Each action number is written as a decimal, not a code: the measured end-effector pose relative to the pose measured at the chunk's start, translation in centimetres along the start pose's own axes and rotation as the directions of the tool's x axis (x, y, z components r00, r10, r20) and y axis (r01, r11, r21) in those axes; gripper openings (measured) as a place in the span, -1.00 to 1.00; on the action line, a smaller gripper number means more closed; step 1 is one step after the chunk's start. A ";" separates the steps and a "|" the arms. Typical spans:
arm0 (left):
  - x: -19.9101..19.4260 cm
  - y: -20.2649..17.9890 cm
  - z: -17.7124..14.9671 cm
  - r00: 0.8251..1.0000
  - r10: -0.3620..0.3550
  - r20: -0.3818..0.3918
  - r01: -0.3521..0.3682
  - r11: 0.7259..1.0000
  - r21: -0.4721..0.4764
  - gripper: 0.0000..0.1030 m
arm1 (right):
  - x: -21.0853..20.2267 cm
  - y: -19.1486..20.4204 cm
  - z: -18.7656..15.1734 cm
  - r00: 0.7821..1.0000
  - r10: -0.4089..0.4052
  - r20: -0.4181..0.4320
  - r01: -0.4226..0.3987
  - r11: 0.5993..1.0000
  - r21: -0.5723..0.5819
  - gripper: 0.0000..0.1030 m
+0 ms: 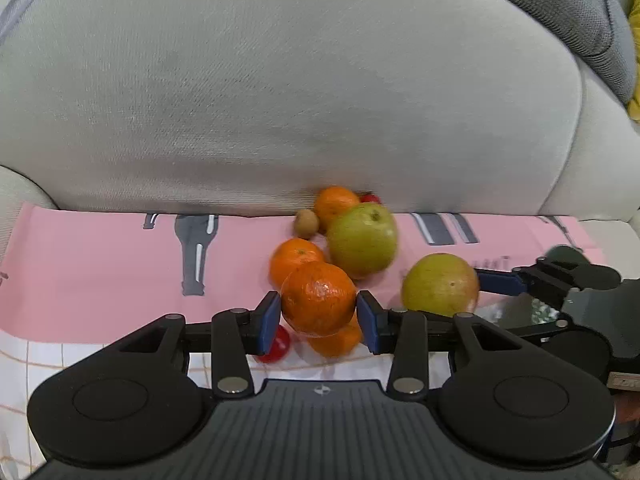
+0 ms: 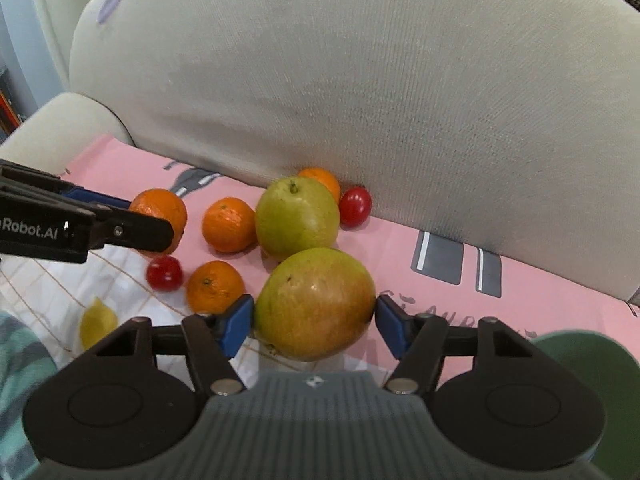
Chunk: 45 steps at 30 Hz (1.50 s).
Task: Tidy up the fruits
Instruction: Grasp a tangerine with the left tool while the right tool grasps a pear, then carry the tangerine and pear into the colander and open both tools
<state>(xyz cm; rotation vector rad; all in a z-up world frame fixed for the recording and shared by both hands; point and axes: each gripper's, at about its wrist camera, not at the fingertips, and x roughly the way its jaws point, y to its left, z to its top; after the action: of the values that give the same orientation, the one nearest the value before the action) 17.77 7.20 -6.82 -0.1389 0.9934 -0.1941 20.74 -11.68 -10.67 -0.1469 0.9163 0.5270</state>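
My left gripper (image 1: 318, 316) is shut on an orange mandarin (image 1: 318, 298); it also shows in the right wrist view (image 2: 160, 210) held by the left gripper's fingers (image 2: 132, 232). My right gripper (image 2: 314, 320) is shut on a green-red apple (image 2: 316, 304), which also shows in the left wrist view (image 1: 440, 284). On the pink cloth (image 2: 520, 308) lie a second green apple (image 2: 297, 218), more mandarins (image 2: 229, 224) (image 2: 215, 286) (image 2: 322, 182), two red cherry tomatoes (image 2: 355, 206) (image 2: 164, 274) and a yellow lemon (image 2: 98, 322).
A grey sofa backrest (image 1: 280, 80) rises right behind the fruit. A small brown fruit (image 1: 307, 223) lies by the backrest. A green bowl (image 2: 592, 364) sits at lower right. A white checked cloth (image 2: 48, 288) covers the near left. A striped teal fabric (image 2: 16, 380) is at far left.
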 end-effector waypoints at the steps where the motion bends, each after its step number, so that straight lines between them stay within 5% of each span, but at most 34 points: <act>1: -0.4 -0.3 -0.1 1.000 -0.003 0.003 0.003 1.000 0.003 -0.09 | -0.5 0.1 -0.1 1.000 0.003 0.009 -0.003 1.000 0.004 0.24; 13: -5.2 -4.5 -1.6 0.998 -0.051 0.039 0.051 0.999 0.006 -0.17 | -8.8 0.8 -2.5 0.992 0.002 0.129 -0.007 0.999 0.037 0.23; 25: -6.9 -10.0 -3.1 0.994 -0.093 0.055 0.086 0.989 0.118 -0.20 | -13.6 -3.8 -6.5 0.984 -0.081 0.159 0.056 0.986 0.154 0.24; 35: -5.2 -16.6 -2.4 0.984 -0.179 0.017 0.169 0.952 0.255 -0.20 | -13.7 -8.5 -9.6 0.993 -0.094 0.069 0.081 0.982 0.172 0.23; 45: -0.2 -20.5 -3.2 0.973 -0.187 -0.134 0.221 0.919 0.326 -0.20 | -10.7 -10.5 -11.3 0.995 -0.062 -0.076 0.069 0.993 0.096 0.22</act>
<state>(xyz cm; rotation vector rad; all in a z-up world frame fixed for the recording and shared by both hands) 12.91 -12.83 -4.18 0.0847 1.0301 -0.5659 12.54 -28.56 -10.19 -0.1067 1.0031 0.4163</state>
